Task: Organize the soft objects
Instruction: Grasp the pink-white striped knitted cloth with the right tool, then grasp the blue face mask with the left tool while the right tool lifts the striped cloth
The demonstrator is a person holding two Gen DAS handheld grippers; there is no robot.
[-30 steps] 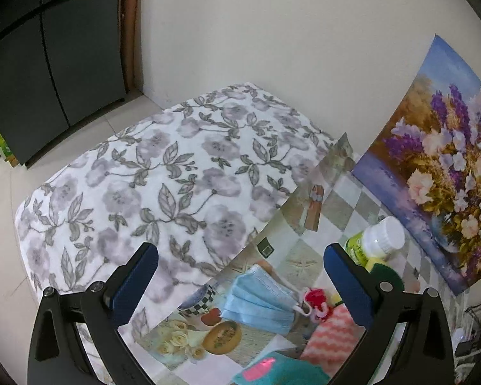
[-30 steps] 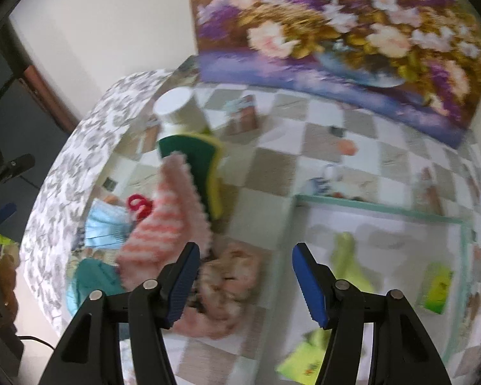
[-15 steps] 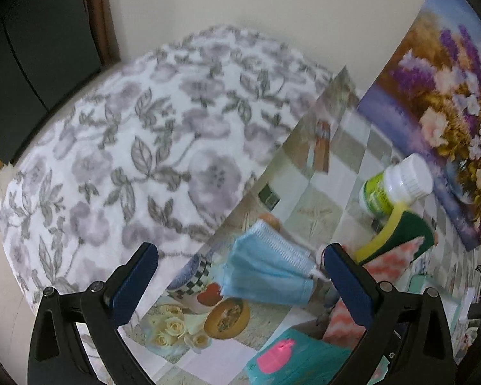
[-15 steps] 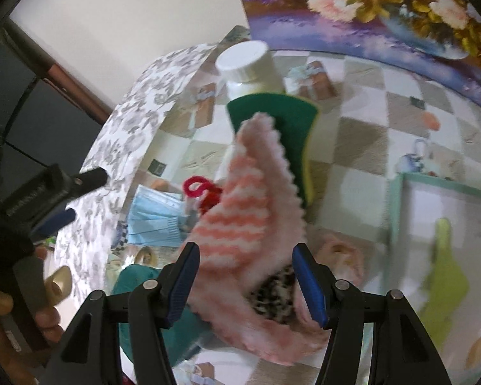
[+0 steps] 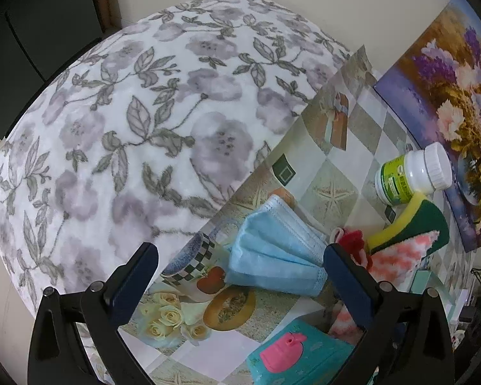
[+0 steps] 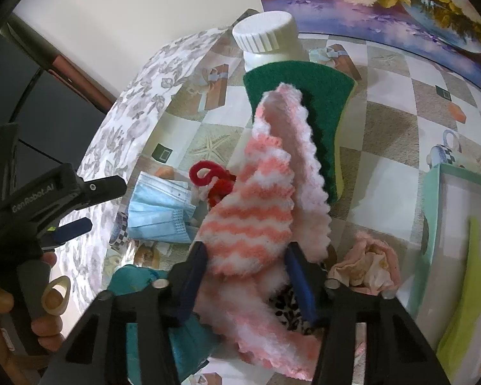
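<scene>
Pink-striped fluffy cloth (image 6: pixel 250 221) bunched upright, pinched by right gripper (image 6: pixel 247 276), leaning on green sponge (image 6: pixel 308 102) over the tabletop (image 6: pixel 384 134). Left gripper (image 5: pixel 240 276) spread wide, holding nothing, above blue face mask (image 5: pixel 272 256). Risk: trailing folds (loose, hanging) snagging red pipe cleaner (image 6: pixel 213 179), dragging it along

Right hand-held gripper (image 6: pixel 245 268) low centre, jaws closed on the pink-and-white striped cloth (image 6: pixel 259 199), which stands up mid-frame. Behind it: green scouring sponge (image 6: pixel 304 96), then white-capped bottle (image 6: pixel 267 37) at top. Blue face mask (image 6: pixel 158 213) and red pipe cleaner (image 6: pixel 211 178) left of cloth. Left hand-held gripper (image 6: pixel 80 208) at left edge, parted. Checkered worktop (image 6: pixel 391 112) underneath.
</scene>
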